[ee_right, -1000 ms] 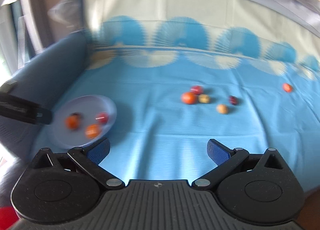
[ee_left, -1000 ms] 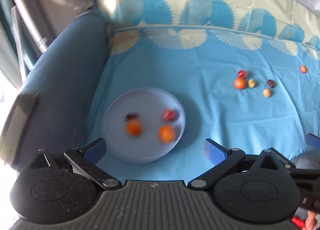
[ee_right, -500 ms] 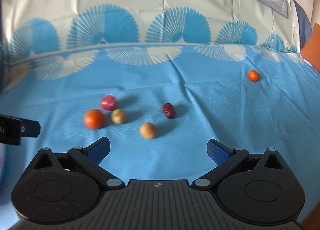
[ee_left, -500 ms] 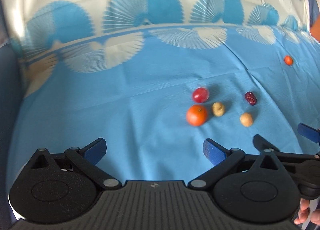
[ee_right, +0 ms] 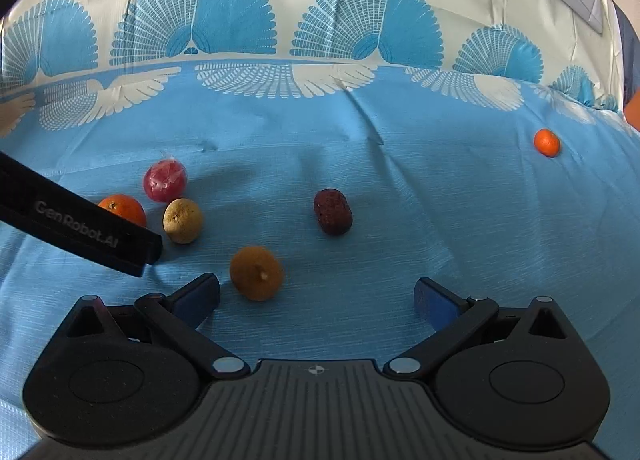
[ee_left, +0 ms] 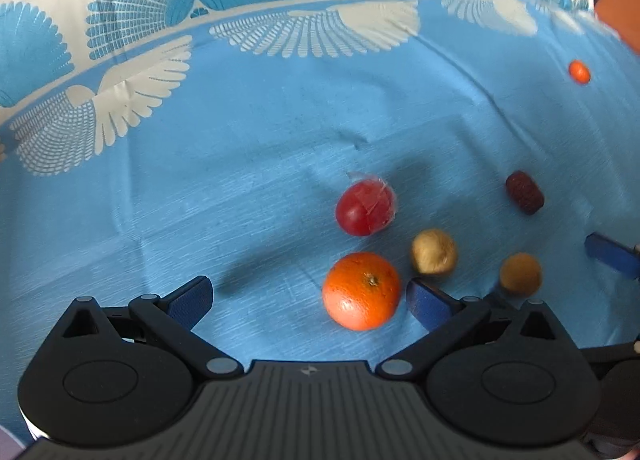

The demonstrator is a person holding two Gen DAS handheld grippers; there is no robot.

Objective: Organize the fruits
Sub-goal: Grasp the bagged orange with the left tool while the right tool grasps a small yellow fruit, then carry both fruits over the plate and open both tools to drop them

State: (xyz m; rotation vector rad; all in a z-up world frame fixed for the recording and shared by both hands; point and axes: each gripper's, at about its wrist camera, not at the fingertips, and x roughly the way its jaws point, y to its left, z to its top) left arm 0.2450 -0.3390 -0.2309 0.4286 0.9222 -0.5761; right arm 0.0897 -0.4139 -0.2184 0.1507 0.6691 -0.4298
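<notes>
Loose fruits lie on the blue cloth [ee_left: 240, 180]. In the left wrist view my left gripper [ee_left: 308, 298] is open and empty, with an orange [ee_left: 361, 291] between its fingers near the right one. Beyond it lie a wrapped red fruit [ee_left: 364, 208], a tan fruit [ee_left: 434, 252], another tan fruit [ee_left: 520, 272] and a dark red date [ee_left: 524, 192]. In the right wrist view my right gripper [ee_right: 316, 296] is open and empty, with a brown fruit [ee_right: 256, 272] just ahead of its left finger. The date [ee_right: 332, 211] lies farther ahead. The left gripper's finger [ee_right: 92, 232] partly hides the orange [ee_right: 122, 210].
A small orange fruit [ee_right: 547, 142] lies alone at the far right, also in the left wrist view [ee_left: 579, 71]. The cloth's patterned white and blue border [ee_right: 280, 40] rises at the back. An orange object [ee_left: 620, 16] shows at the right edge.
Both grippers have moved forward and down toward the cluster of fruits, which now looks larger. The plate with fruits seen one second ago is out of view. Both grippers stay open.
</notes>
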